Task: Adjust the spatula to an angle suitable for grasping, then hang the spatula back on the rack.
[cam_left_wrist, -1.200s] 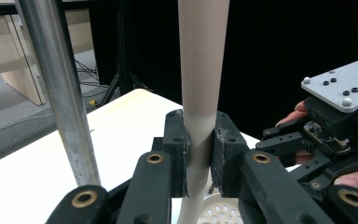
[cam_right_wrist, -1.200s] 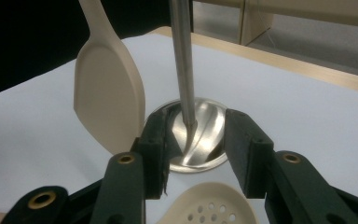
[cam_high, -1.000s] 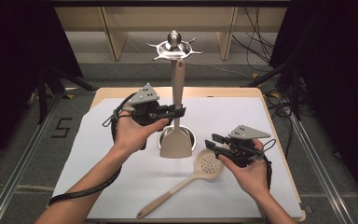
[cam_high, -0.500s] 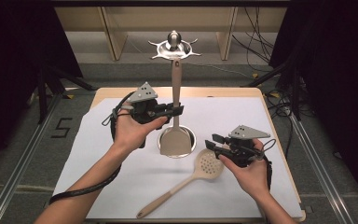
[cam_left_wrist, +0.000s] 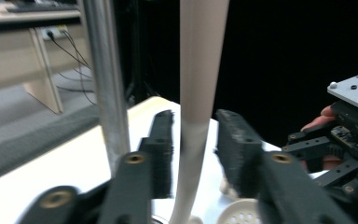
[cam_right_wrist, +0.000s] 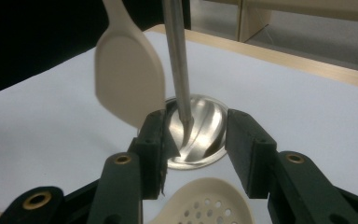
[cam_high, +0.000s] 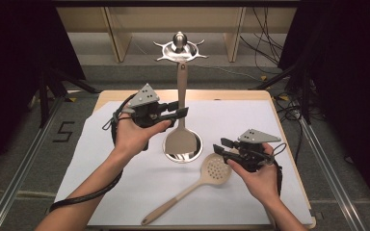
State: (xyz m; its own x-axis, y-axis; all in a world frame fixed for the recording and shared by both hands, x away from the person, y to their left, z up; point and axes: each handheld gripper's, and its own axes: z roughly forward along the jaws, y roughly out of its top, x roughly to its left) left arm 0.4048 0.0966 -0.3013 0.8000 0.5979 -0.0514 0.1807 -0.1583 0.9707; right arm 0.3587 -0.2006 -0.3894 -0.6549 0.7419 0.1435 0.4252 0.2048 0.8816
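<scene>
The beige spatula (cam_high: 181,139) hangs on the metal rack (cam_high: 179,47) over the table. The left gripper (cam_high: 179,111) has just been opening – its jaws sit beside the handle, not squeezing. The right gripper (cam_high: 220,145) is open and empty. The spatula looks light, stiff and smooth – best grabbed at its thin handle.

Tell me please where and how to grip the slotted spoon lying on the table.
Grip the slotted spoon at mid-handle, coming from above with jaws across it. The handle is thin, lies flat on the white sheet and runs diagonally, with bare space on both sides; the round bowl is too wide.
</scene>
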